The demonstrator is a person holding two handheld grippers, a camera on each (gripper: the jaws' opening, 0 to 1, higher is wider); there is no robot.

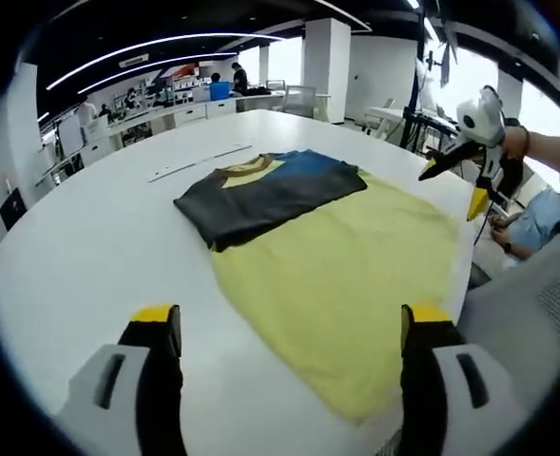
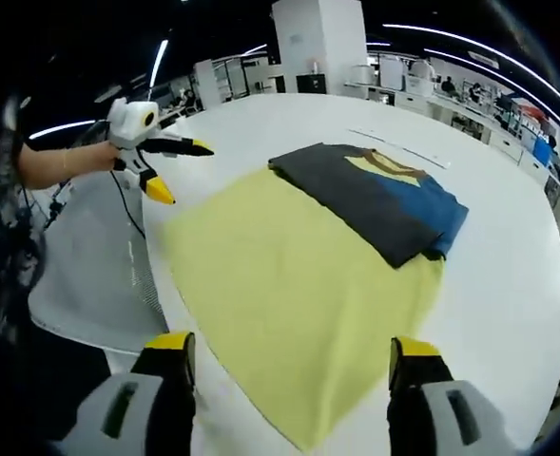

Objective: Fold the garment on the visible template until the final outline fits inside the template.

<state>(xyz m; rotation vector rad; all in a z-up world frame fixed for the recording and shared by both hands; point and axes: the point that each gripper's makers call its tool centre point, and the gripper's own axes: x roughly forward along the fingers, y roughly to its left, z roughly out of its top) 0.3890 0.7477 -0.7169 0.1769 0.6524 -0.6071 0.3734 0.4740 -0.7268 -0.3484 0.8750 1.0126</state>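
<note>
Left tongs (image 1: 291,328) stand released, jaws wide apart with nothing between them, raised over the near edge of the white bench (image 1: 89,256). Right tongs (image 2: 287,356) likewise released and bare, jaws spread, held above the bench edge on the opposite side. Each pair appears in the other's view, out at the far corner of the cloth, held up off the bench.

Garment (image 1: 270,195): dark grey and blue with a yellow collar patch, already folded into a compact oblong. It lies on the yellow template (image 1: 346,285), at the template's far end as seen from both tongs. Long axis runs crosswise to both lines of sight, roughly parallel with the template's far edge.

Fit, judged from both views: the collar-side long edge and the blue end appear to sit at or just past the yellow margin (image 2: 356,313); the blue corner overhangs onto bare bench in the right gripper view. Cannot tell exactly how far the far edge overhangs.

Key relation: garment lies ahead of both tongs, well apart from each, with the bare stretch of template between. Neither is clearly nearer. Blue end lies toward the right in both views. Next move probably a pull of the bundle inward onto the yellow.
</note>
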